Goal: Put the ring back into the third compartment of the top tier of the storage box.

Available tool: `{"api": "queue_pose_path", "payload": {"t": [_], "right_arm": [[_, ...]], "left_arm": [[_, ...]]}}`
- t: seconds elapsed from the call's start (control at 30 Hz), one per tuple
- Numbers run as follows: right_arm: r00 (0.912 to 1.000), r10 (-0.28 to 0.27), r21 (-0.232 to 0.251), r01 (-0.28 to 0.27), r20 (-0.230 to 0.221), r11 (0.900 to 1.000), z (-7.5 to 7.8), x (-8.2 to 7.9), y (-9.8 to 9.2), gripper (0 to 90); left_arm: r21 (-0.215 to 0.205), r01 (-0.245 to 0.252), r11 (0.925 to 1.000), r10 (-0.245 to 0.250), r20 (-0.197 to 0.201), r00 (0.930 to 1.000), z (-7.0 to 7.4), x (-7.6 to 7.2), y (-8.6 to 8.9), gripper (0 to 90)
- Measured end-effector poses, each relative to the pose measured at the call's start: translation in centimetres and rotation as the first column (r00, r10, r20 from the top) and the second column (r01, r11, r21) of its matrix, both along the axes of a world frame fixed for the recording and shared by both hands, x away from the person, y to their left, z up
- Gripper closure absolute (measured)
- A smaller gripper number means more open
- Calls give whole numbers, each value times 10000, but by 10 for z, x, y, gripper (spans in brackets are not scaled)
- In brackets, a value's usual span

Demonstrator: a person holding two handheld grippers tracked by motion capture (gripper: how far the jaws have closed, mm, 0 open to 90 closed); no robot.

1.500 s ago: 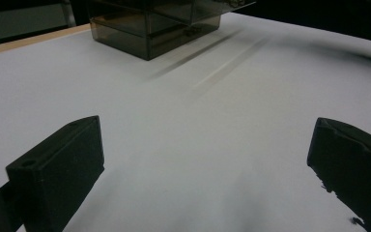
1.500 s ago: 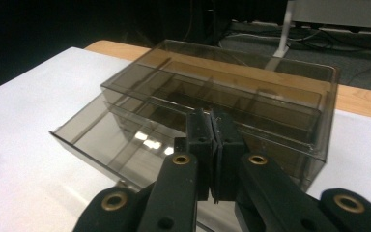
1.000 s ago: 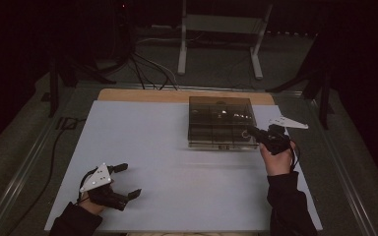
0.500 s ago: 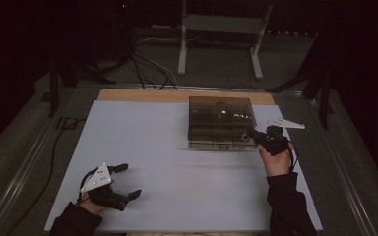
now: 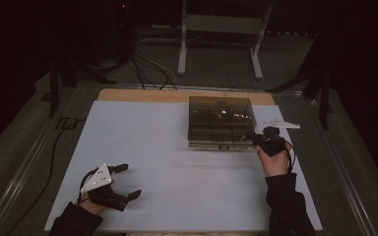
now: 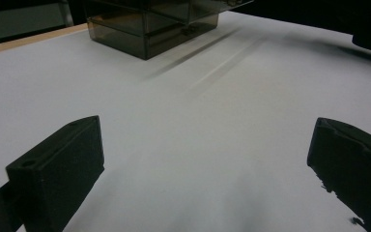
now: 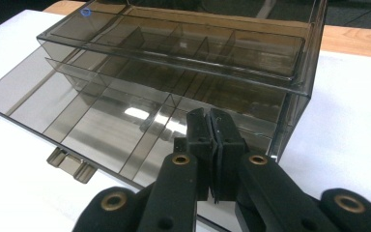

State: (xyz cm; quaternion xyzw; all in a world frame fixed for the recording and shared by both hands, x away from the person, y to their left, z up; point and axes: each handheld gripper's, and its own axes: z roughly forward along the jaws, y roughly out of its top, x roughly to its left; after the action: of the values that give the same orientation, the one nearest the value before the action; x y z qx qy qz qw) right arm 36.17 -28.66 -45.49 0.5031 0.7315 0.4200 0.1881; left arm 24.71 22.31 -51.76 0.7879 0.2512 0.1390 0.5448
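Note:
A smoky see-through organiser box [image 5: 220, 120] stands on the white table top [image 5: 177, 162] at the back right. In the right gripper view its lower drawer [image 7: 77, 116] is slid out toward me under the top tray [image 7: 174, 43]. My right gripper [image 5: 252, 138] is at the box's front right corner. Its jaws [image 7: 211, 118] are shut over the drawer's right end, and nothing shows between the pads. My left gripper [image 5: 130, 180] rests near the front left of the table, far from the box. It is open [image 6: 203, 164] over bare table, with the box [image 6: 149, 29] far ahead.
A wooden strip [image 5: 142, 95] runs along the table's far edge. Beyond it are a white stand [image 5: 219, 24] and cables on the floor [image 5: 147, 69]. A small tab [image 7: 70, 164] sticks out from the drawer's front. A cable [image 5: 59, 142] runs along the table's left side.
My right gripper has shifted slightly left and toward me at the box's front corner. The left gripper has stayed where it was, open.

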Motion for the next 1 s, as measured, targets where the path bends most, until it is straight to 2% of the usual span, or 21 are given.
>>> {"api": "queue_pose_path", "payload": {"t": [0.17, 0.43, 0.67, 0.8, 0.9, 1.0], "right_arm": [[10000, -21, -126, 21, -39, 9999, -1, 0, 1, 881], [9998, -104, -221, 107, 141, 9997, 3, -2, 2, 868], [9999, -60, 181, 58, 144, 9998, 3, -2, 0, 702], [9998, 13, 336, -20, 222, 9994, 7, -2, 1, 529], [9992, 32, 433, -49, 387, 9990, 10, -3, 3, 381], [9965, 174, 421, -209, 821, 9989, 14, -6, 6, 334]], "left_arm": [[20, 1, 10000, -1, 42, 10000, 0, 0, 0, 6], [-51, 13, 10000, -13, 0, 10000, 0, 0, 0, 7], [-23, -18, 10000, 18, 30, 10000, 0, 0, 0, 7], [-26, -19, 10000, 19, 34, 10000, 0, 0, 0, 6], [1, -12, 10000, 12, 53, 10000, 0, 0, 0, 7], [-29, -21, 10000, 21, 48, 10000, 0, 0, 0, 7]]}}
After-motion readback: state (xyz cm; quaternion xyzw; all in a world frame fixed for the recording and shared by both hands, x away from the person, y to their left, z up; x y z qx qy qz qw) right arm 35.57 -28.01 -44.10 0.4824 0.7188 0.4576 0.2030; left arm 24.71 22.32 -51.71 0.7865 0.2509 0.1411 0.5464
